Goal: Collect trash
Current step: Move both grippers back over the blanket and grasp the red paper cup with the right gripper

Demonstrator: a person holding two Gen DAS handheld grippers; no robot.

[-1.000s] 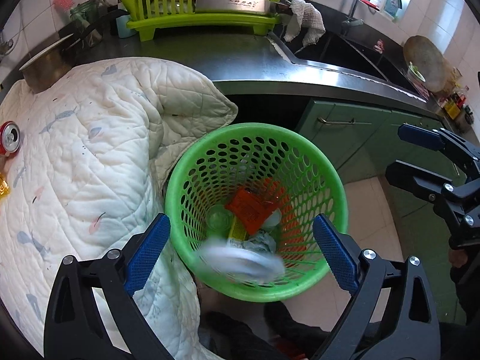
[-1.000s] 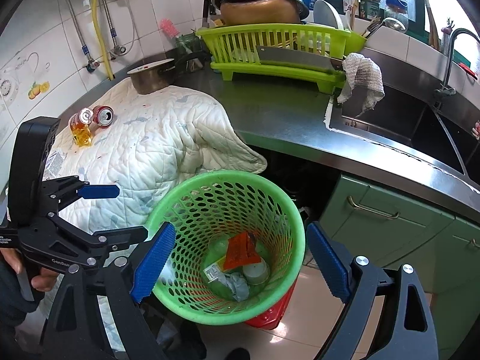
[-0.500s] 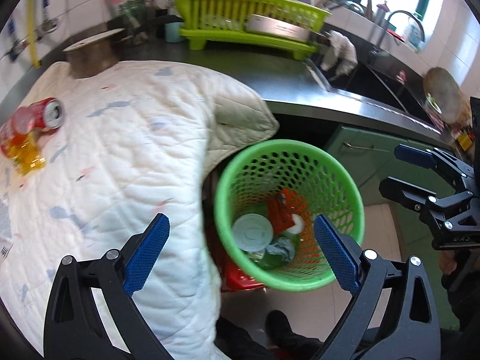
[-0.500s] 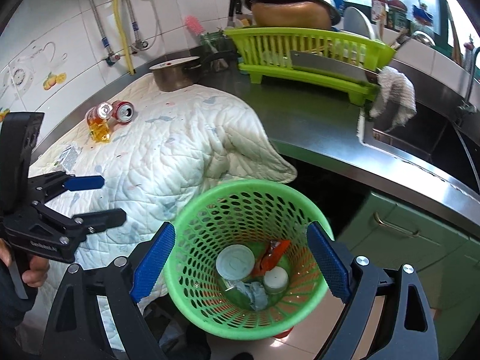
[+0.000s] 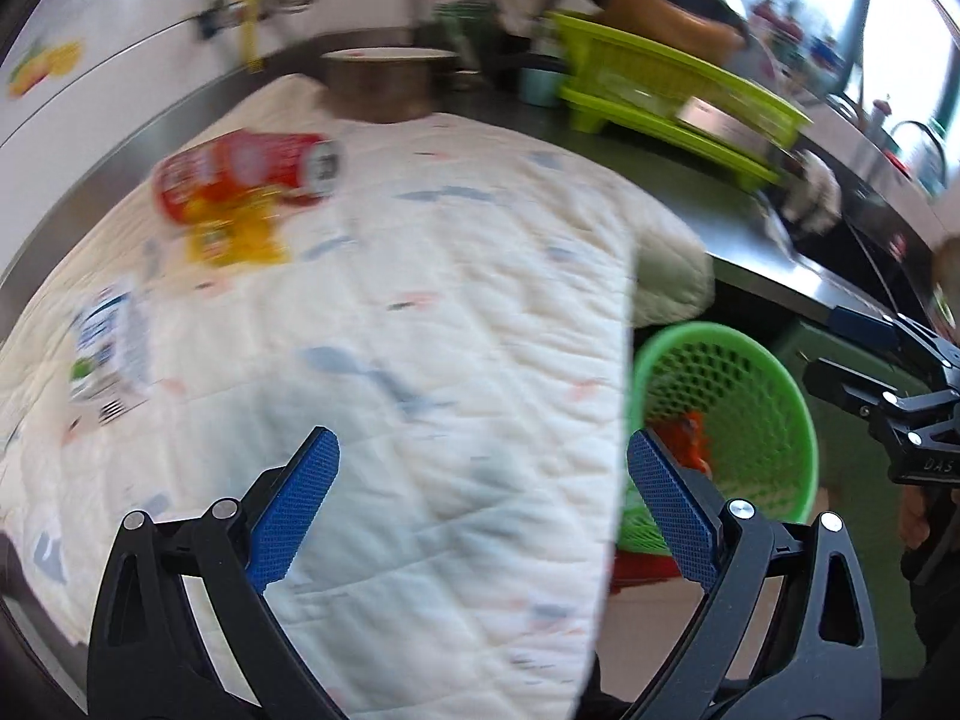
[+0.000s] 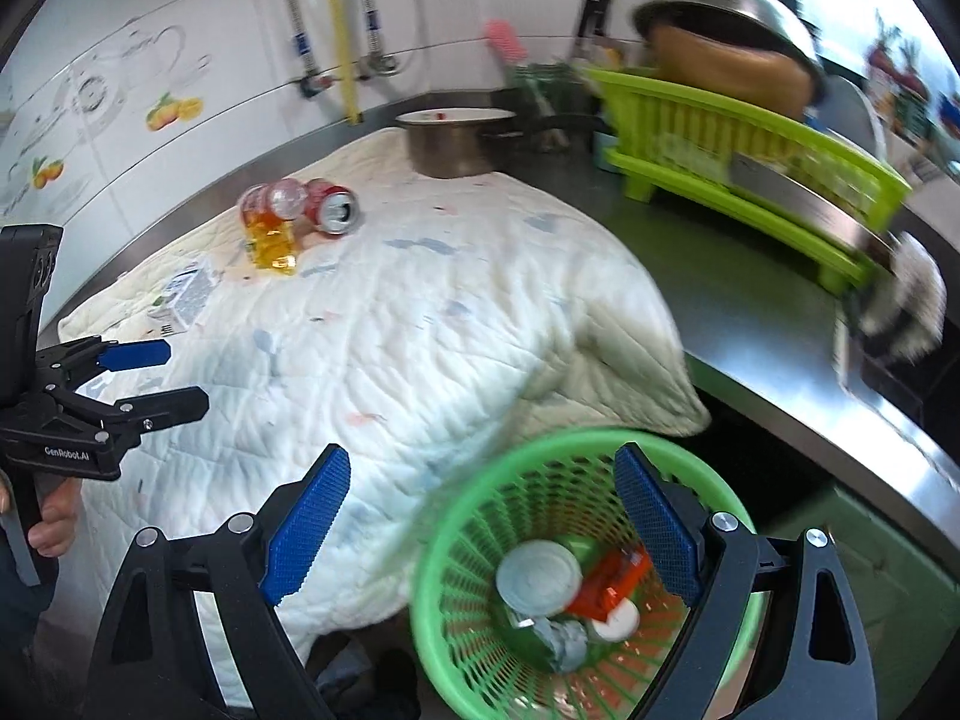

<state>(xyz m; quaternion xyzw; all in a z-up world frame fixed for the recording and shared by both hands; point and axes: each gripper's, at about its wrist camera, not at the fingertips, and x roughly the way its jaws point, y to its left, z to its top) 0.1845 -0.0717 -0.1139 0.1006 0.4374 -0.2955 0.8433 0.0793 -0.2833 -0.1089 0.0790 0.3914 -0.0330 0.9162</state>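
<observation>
Green plastic is my landmark: the bin (image 5: 729, 414) sits low on the right of my left wrist view, below the counter edge, and I can make out only one orange scrap (image 5: 690, 441) inside it. Up and left of the bin a quilt (image 5: 390, 360) covers the counter. On its far left part lie one red can (image 5: 252, 171), one yellow bottle (image 5: 240, 234) touching the can, and one flat printed packet (image 5: 108, 354) nearer me; all are blurred. My left gripper (image 5: 480, 516) hangs over the quilt, jaws spread wide, nothing between them.

In my right wrist view the bin (image 6: 480, 492) is right below me. I count four things in it: one grey round lid (image 6: 540, 576), one orange wrapper (image 6: 612, 582), one small white cap (image 6: 618, 621) and one crumpled grey wad (image 6: 564, 642). My right gripper (image 6: 480, 525) hangs over the bin's near rim, jaws wide apart, holding nothing. Beyond the bin, on the quilt (image 6: 420, 330), lie the can (image 6: 333, 213), the bottle (image 6: 270, 234) and the packet (image 6: 186, 294). Behind them stands one steel pot (image 6: 450, 144).
</observation>
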